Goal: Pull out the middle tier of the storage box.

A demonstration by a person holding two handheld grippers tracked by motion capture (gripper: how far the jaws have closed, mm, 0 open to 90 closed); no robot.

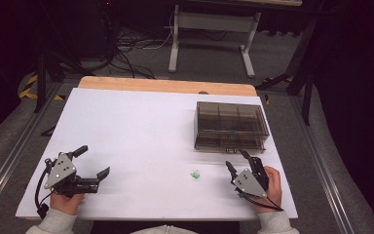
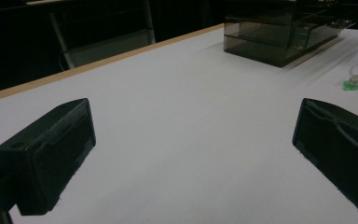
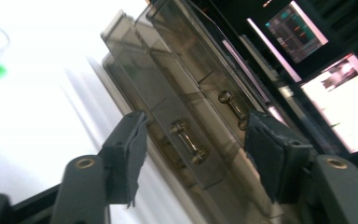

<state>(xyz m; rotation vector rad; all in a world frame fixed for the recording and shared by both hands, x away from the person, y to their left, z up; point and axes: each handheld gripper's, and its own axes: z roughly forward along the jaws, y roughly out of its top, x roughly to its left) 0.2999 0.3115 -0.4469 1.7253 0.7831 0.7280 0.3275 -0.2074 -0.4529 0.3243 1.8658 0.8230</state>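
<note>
Drawer box (image 1: 231, 126) sits at the table's far right — faced by the right gripper (image 1: 239, 163), jaws parted around nothing, its handle (image 3: 189, 141) framed between them, untouched.

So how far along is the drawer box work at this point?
Done: the lower drawer of the smoky drawer box looks pulled slightly out. In hand: the right hand-held gripper sits just in front of the box, jaws open and empty, either side of the drawer's metal handle without touching it. Left: the small green-based ring lies loose on the white table. The left hand-held gripper waits open.
</note>
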